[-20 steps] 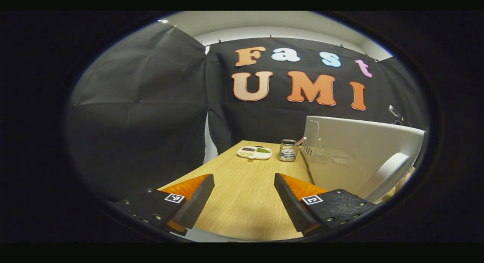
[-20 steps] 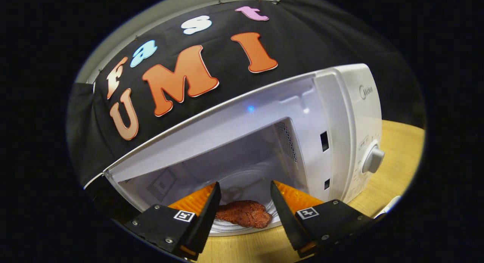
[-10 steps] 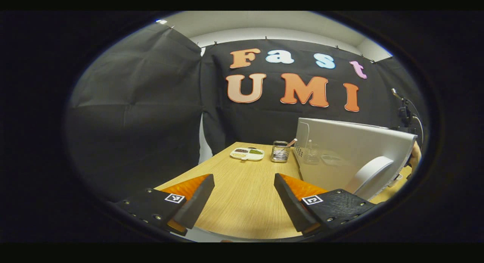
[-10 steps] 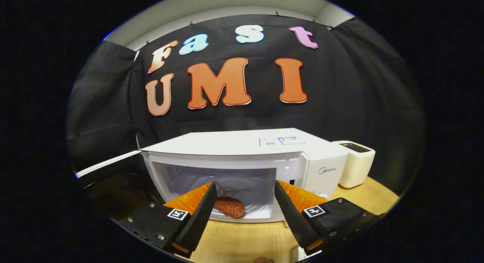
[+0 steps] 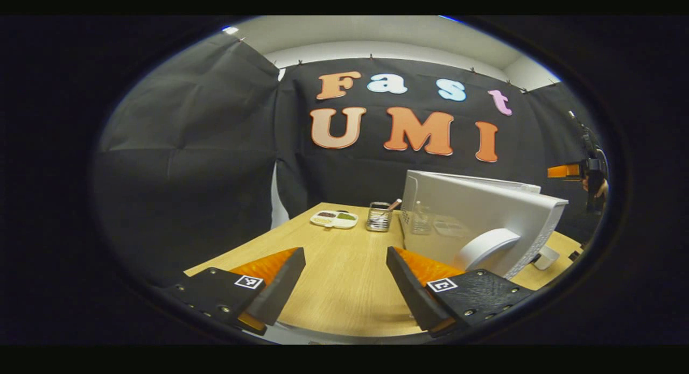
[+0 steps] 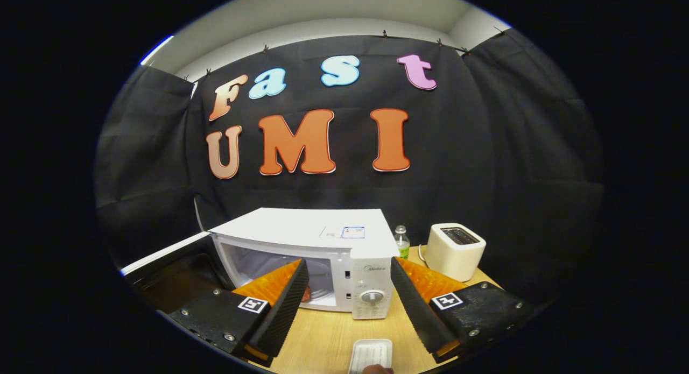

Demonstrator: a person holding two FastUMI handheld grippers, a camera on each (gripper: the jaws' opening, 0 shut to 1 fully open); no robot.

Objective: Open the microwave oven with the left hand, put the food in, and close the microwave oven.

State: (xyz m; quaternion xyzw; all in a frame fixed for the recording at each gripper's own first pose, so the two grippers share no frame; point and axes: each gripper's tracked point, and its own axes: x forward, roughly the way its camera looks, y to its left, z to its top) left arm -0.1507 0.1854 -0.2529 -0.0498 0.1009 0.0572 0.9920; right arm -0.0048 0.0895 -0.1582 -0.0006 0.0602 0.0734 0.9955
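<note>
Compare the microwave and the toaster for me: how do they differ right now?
The microwave is a wide flat-topped box; the toaster is a much smaller rounded block. The microwave's door stands swung open at its left; the toaster has only slots on top. The microwave's front carries a dial; none shows on the toaster. Both are pale and stand on the wooden table.

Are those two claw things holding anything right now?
Nothing is held. The left gripper and the right gripper are both open, with empty gaps between their fingers. The microwave oven stands open.
</note>
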